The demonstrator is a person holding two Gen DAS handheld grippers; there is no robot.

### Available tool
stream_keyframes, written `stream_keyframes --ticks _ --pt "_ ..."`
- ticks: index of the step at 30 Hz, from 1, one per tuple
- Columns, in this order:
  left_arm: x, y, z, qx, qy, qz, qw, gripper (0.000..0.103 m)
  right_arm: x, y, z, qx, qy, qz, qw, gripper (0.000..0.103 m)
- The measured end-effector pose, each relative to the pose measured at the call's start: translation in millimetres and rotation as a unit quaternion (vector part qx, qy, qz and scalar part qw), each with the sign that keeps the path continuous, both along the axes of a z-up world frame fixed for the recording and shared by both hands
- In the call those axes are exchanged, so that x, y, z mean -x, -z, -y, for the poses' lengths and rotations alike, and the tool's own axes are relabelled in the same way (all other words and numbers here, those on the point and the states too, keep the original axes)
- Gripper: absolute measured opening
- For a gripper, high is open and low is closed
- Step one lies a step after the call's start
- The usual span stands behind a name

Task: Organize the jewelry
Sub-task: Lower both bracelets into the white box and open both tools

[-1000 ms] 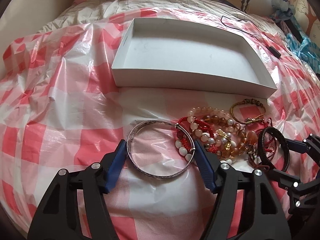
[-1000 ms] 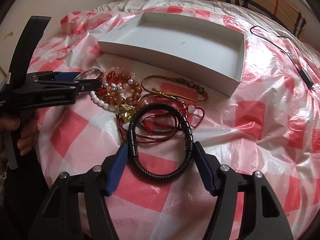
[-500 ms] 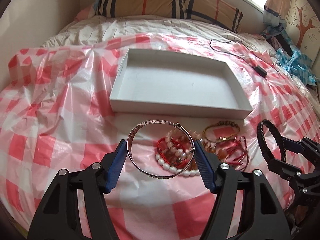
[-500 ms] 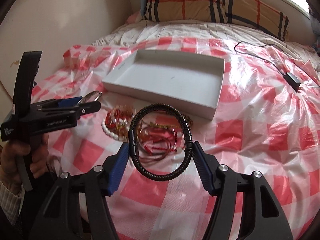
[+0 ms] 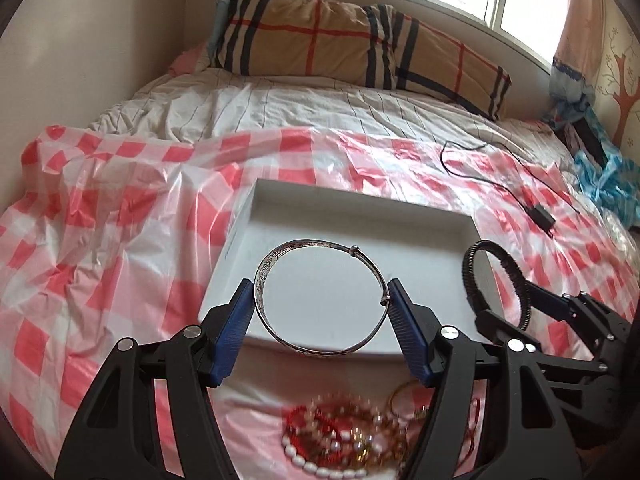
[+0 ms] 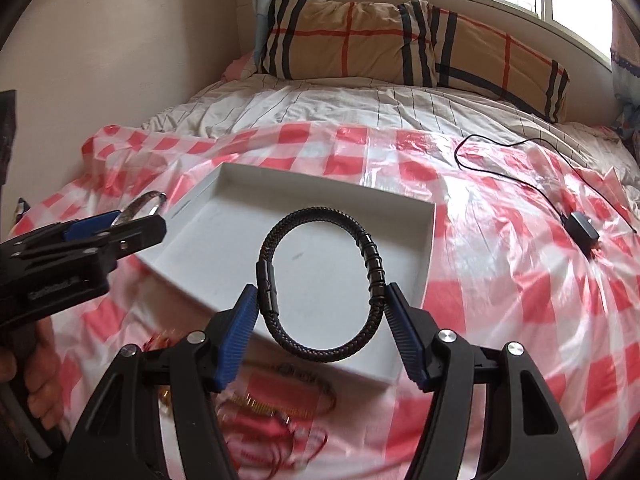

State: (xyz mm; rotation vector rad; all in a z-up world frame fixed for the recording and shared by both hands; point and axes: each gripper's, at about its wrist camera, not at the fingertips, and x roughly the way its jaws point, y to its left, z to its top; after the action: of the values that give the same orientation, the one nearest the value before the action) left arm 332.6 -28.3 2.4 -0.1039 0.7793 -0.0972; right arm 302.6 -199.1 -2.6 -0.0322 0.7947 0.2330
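Note:
My left gripper is shut on a silver bangle and holds it in the air over the near edge of the empty white tray. My right gripper is shut on a black braided bracelet, held above the tray. The right gripper also shows in the left wrist view, and the left gripper in the right wrist view. A pile of bead and red cord bracelets lies on the checked sheet below the fingers, partly hidden; it also shows in the right wrist view.
A red and white checked plastic sheet covers the bed. A black cable with an adapter lies right of the tray. A plaid pillow lies at the bed's head under the window. A wall runs along the left.
Both grippers have lifted their bracelets off the pile and moved forward over the white tray. The pile now sits low in both views.

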Motion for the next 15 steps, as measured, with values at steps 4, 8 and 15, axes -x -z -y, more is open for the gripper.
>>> stream_keyframes --ticks 4,8,15 --pt "-16.1 5.5 0.2 0.007 -0.014 0.005 0.9999 0.064 -26.7 10.4 -4.4 0.006 0.001 0.005 1.0 0.065" --pt "-34.7 32.5 2.8 -0.011 -0.028 -0.029 0.9991 0.064 -48.5 33.9 -12.5 0.04 0.003 -0.03 0.999 0.071" --pt "-6.9 32.5 -3.0 -0.019 -0.03 -0.03 0.9989 0.072 1.3 32.5 1.0 0.03 0.029 -0.041 0.998 0.075"
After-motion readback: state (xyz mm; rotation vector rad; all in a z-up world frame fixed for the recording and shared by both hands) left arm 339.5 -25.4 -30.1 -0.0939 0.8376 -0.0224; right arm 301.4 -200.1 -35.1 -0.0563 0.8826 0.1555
